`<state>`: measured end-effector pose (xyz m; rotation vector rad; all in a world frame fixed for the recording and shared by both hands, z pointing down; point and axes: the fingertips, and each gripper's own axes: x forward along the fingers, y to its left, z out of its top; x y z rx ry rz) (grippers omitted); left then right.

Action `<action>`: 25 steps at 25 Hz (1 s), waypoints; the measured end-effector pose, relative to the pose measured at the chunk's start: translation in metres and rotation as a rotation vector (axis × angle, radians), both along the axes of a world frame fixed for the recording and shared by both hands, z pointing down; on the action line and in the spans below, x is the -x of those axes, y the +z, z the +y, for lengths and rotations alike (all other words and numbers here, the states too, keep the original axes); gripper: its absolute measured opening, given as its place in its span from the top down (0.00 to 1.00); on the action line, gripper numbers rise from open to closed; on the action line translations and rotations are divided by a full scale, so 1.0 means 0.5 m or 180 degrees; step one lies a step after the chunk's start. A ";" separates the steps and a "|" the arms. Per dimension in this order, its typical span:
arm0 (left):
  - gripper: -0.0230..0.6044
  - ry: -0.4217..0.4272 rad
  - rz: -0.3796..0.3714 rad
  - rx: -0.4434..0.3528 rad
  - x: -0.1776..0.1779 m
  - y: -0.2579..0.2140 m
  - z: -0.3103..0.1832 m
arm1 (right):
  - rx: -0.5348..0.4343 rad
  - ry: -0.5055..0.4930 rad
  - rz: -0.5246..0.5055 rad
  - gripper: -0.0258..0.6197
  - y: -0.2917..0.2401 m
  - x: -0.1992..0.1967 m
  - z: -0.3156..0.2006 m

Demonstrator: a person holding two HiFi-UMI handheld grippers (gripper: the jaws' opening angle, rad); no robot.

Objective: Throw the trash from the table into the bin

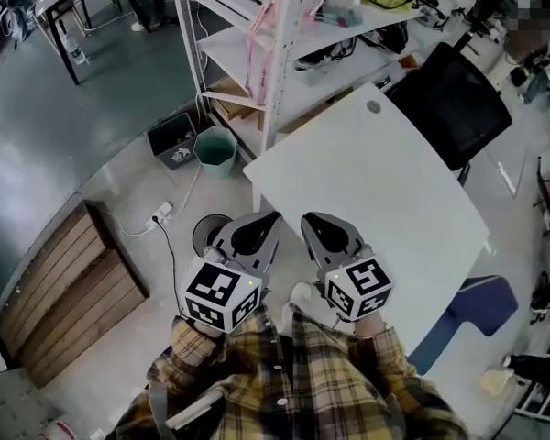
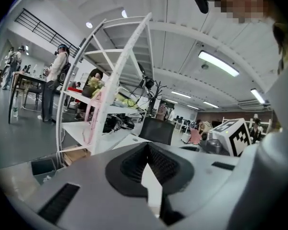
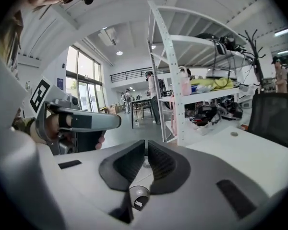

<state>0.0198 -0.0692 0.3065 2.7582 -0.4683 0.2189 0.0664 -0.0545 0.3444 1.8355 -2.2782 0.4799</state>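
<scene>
A wide workshop room is spreading out around the person, its grey floor (image 1: 92, 108) running off toward 10 and 11 o'clock. A white shelf rack (image 1: 284, 53) crowded with gear is standing at 12 o'clock. The white tabletop (image 1: 376, 191) is lying at 1 o'clock of the tools, smooth and flat, with a black chair (image 1: 454, 104) sitting behind it at 2 o'clock. Wooden boards (image 1: 64, 287) are lying on the floor at 8 o'clock.

Two containers are waiting on the floor. A teal bin (image 1: 215, 149) is standing at 11 o'clock beside the rack's foot. A dark round bin (image 1: 204, 232) is sitting just beside the tabletop's near corner, at 9 o'clock of the left tool (image 1: 257, 223). Which one is serving the task I cannot tell.

Both tools are hanging side by side in front of the person's chest. The left tool's jaws are meeting at their tips and gripping nothing. The right tool (image 1: 323, 223) is showing only a hairline slit between its jaws and is likewise carrying nothing.

No trash is showing on the tabletop or in either tool, so it is probably lying in a bin, where no view is reaching. Any stray piece would likely be light and crushable, best pinched across its middle.
</scene>
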 end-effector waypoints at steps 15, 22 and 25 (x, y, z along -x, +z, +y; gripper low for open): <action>0.95 0.0935 0.0051 -0.0167 -0.385 -0.055 0.328 | -0.0276 0.0793 0.0133 0.96 -0.095 -0.353 0.334; 0.95 0.1440 0.0022 -0.0185 -0.468 -0.060 0.369 | -0.0304 0.1226 0.0110 0.96 -0.102 -0.417 0.367; 0.95 0.1574 0.0020 -0.0175 -0.491 -0.066 0.372 | -0.0281 0.1354 0.0042 0.96 -0.104 -0.432 0.378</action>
